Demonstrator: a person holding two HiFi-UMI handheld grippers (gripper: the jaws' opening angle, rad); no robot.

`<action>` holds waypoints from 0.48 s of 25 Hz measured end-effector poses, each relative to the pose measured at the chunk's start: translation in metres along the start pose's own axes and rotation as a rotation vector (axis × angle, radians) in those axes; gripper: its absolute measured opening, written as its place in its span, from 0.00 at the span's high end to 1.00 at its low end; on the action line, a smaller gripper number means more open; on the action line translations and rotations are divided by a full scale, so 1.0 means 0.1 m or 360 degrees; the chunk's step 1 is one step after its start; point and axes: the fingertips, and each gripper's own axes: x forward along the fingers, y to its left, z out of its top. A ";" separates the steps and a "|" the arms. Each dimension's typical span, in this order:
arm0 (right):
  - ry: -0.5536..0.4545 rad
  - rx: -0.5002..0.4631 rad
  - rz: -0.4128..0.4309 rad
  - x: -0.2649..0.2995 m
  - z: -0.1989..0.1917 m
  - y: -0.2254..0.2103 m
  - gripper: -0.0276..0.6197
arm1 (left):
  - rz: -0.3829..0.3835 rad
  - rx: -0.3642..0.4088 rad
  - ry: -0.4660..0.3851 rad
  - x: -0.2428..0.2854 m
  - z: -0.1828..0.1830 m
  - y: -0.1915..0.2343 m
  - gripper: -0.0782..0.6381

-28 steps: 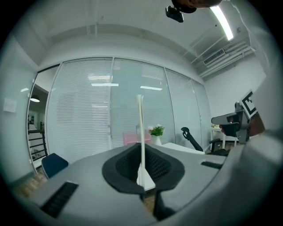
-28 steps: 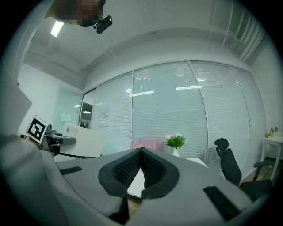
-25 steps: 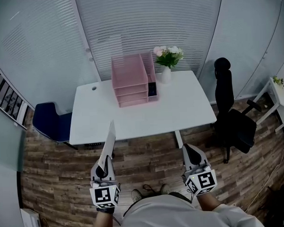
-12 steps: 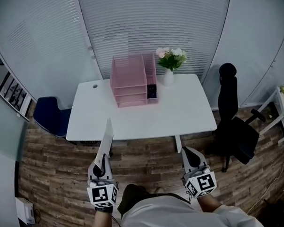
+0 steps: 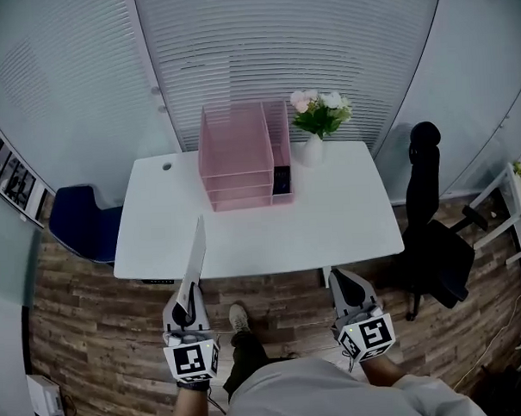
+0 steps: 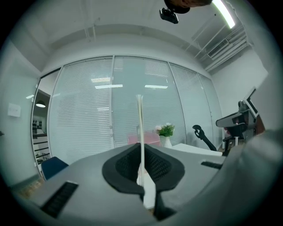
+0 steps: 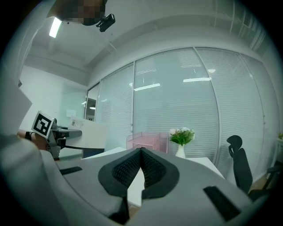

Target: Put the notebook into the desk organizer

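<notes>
1. Notebook [image 6: 140, 128] is clamped on edge in the left gripper [image 6: 142, 153]. The jaws are pinched on its lower end, and the thin white book stands straight up out of them.
2. From the head view, that gripper is out over the wooden floor [image 5: 94, 339]. The book's far tip shows against the near edge of the white desk [image 5: 347, 216].
3. Right gripper [image 7: 141, 152] has its jaws pressed together with nothing between them. It is held alongside the left one, also short of the desk.
4. Across the desk, the pink desk organizer [image 5: 235, 152] sits at the back edge with its trays stacked, well apart from the notebook.
5. Just to the organizer's right is a white vase of flowers [image 5: 313, 136].
6. A black office chair [image 5: 434, 238] stands off the desk's right end, and a blue chair [image 5: 80, 224] is at the left end.
</notes>
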 end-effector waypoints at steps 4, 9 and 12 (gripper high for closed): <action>-0.0006 -0.0010 -0.0046 0.54 0.14 -0.01 0.94 | -0.0045 0.0000 0.0025 0.54 0.02 0.29 0.87; -0.0047 -0.0014 -0.0105 1.22 0.41 -0.03 0.94 | -0.0121 0.0047 0.0049 1.15 0.16 0.60 0.87; -0.0039 0.0003 -0.0140 1.51 0.44 0.00 0.94 | -0.0148 0.0067 0.0120 1.40 0.23 0.77 0.87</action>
